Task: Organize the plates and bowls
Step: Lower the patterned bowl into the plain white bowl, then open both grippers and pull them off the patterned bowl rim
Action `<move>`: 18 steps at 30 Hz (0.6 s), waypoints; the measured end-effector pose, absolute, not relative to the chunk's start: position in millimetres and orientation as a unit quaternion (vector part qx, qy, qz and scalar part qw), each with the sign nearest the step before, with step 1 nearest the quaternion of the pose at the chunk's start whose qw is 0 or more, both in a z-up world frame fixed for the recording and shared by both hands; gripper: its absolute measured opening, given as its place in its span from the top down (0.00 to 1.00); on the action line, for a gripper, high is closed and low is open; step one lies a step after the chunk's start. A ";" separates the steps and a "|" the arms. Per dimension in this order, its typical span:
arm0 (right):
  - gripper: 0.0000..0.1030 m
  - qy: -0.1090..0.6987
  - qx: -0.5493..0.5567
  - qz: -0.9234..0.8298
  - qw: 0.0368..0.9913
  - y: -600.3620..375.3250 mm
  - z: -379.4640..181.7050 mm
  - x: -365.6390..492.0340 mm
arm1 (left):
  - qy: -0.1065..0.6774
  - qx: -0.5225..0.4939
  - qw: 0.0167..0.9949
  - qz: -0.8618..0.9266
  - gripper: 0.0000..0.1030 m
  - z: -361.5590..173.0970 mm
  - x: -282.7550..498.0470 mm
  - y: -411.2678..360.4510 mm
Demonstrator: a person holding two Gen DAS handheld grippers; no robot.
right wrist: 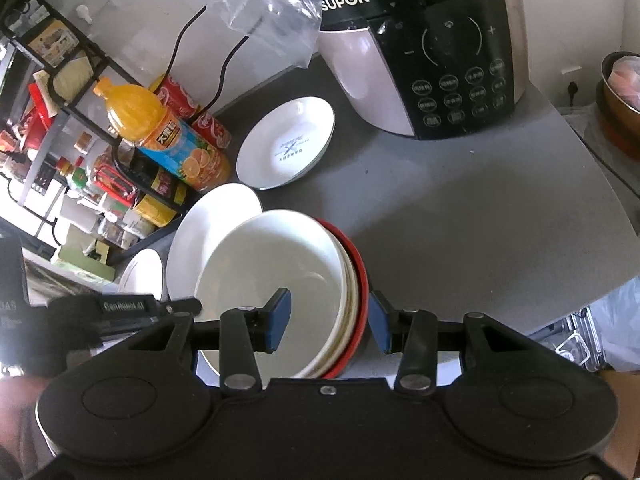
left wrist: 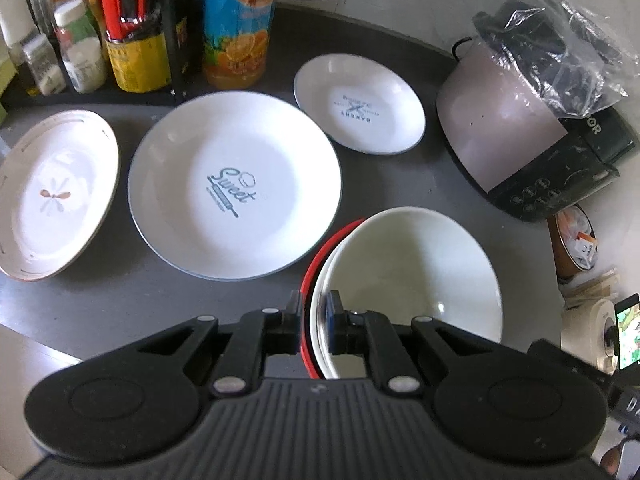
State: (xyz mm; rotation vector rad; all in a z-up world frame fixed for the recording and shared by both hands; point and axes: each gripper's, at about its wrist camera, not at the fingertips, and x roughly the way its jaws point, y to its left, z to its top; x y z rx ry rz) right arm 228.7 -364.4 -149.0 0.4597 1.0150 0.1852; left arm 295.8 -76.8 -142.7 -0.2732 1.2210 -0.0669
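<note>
Only my left camera shows the "Sweet" plate (left wrist: 234, 186); my left gripper (left wrist: 314, 320) pinches the white-and-red bowl stack (left wrist: 404, 280), right gripper (right wrist: 328, 320) straddling its rim, pads apart.

A home kitchen is indicated by a grey countertop (left wrist: 420, 184) on which plates (left wrist: 236, 184) are laid out, with a SUPOR electric cooker (right wrist: 432, 52) at the far right and a rack of condiment bottles (left wrist: 84, 40) beside an orange-juice bottle (left wrist: 238, 20) at the far left.

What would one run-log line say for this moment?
left gripper: shut on bowl stack rim | right gripper: open, straddling opposite rim | plates: Sweet plate, Bakery dish still separate
</note>
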 end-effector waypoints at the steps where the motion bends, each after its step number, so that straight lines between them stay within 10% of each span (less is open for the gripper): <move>1: 0.58 0.480 0.218 0.085 0.846 -361.0 -148.5 230.4 | 0.573 -0.129 0.808 -0.037 0.92 -145.7 297.1 -76.1; 18: 0.55 0.472 0.219 0.028 0.853 -271.4 -133.1 268.8 | 0.605 -0.132 0.766 -0.173 0.86 -141.5 326.8 -29.0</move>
